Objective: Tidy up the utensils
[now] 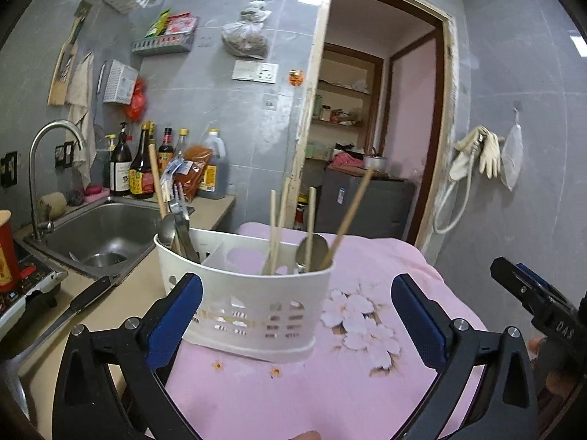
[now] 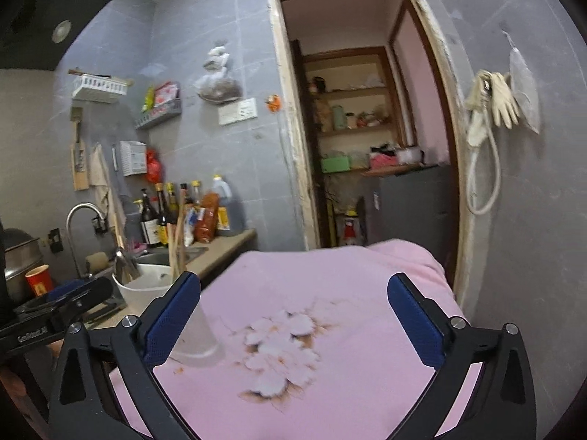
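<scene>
On a pink cloth (image 1: 279, 396) printed with white flowers stands a white caddy (image 1: 253, 311), near the cloth's left edge, next to the worktop (image 1: 121, 300). Its divider makes two compartments. Chopsticks (image 1: 352, 212) and a metal spoon (image 1: 312, 253) lean in the right one; another spoon (image 1: 168, 229) and more metal utensils, too tangled to tell apart, fill the left one.

From the left wrist view, the left gripper (image 1: 297, 319) is spread wide with the caddy between its blue pads (image 1: 176, 322). The left pad overlaps the caddy's side in the picture; whether it touches cannot be told. The right pad is well clear, so nothing is gripped. This view alone shows the caddy's contents, a knife (image 1: 79, 302) lying on the worktop and the basin of the sink (image 1: 102, 231). The other tool's black tip pokes in at the right edge.

From the right wrist view, the right gripper (image 2: 293, 319) is also wide open and holds nothing; only flowered cloth lies between its pads (image 2: 172, 322). Here the caddy (image 2: 146, 286) is blurred and sits far left, beyond the left pad. Only this view shows a red cup (image 2: 36, 280) and a steel pot (image 2: 16, 256) at the left edge.

Both views show sauce bottles (image 1: 141, 168) at the wall behind the sink and a doorway (image 1: 381, 117) beyond.
</scene>
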`<state>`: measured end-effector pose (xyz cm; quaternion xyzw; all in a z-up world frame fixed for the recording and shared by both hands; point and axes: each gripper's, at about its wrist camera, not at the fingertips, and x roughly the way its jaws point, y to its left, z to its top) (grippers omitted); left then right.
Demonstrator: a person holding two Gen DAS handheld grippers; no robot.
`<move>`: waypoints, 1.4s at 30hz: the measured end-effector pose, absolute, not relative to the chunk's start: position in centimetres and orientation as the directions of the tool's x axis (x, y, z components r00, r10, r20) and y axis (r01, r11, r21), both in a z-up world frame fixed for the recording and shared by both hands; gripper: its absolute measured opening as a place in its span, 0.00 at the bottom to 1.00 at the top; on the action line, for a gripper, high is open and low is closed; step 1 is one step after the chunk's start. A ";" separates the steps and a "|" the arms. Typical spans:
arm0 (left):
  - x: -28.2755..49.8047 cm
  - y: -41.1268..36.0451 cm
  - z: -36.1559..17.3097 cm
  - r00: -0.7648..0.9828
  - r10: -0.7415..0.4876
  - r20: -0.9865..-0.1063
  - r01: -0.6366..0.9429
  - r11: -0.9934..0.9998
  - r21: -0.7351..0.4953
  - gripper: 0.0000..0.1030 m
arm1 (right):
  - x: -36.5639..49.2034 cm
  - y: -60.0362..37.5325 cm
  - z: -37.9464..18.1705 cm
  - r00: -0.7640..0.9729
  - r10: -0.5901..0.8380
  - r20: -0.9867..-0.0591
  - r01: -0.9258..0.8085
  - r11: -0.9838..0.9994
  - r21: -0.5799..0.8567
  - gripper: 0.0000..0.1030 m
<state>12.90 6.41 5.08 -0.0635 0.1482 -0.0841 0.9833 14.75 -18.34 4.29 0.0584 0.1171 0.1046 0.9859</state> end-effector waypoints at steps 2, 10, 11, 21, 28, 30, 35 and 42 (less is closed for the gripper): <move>12.4 6.2 5.0 0.942 -0.192 -0.276 0.155 0.976 -0.150 0.98 | 14.1 -18.8 4.2 0.953 0.185 -0.239 -0.161 0.980 0.117 1.00; 10.2 5.6 4.4 0.930 -0.204 -0.304 0.160 0.973 -0.164 0.98 | 11.0 -18.9 3.5 0.955 0.128 -0.267 -0.126 0.992 0.024 1.00; 9.9 5.4 4.2 0.931 -0.198 -0.306 0.157 0.976 -0.152 0.98 | 10.5 -18.8 3.4 0.955 0.122 -0.269 -0.122 0.992 0.018 1.00; 6.8 5.1 2.5 0.944 -0.146 -0.296 0.123 0.988 -0.098 0.98 | 6.9 -19.6 2.9 0.969 0.069 -0.236 -0.060 0.997 0.043 1.00; 5.3 5.3 1.3 0.946 -0.147 -0.290 0.113 0.985 -0.131 0.98 | 5.1 -19.2 2.3 0.974 0.021 -0.224 -0.023 1.000 -0.005 1.00; 5.0 5.5 1.1 0.948 -0.147 -0.281 0.109 0.983 -0.149 0.98 | 4.9 -19.0 2.0 0.976 0.013 -0.215 -0.016 1.000 -0.014 1.00; 4.4 5.4 0.9 0.954 -0.119 -0.276 0.089 0.989 -0.121 0.98 | 4.5 -18.6 1.1 0.976 0.010 -0.216 -0.017 0.999 -0.031 1.00; 3.6 5.6 -0.2 0.967 -0.046 -0.251 0.027 0.997 -0.077 0.98 | 4.4 -18.4 0.5 0.979 -0.005 -0.206 -0.004 0.999 -0.039 1.00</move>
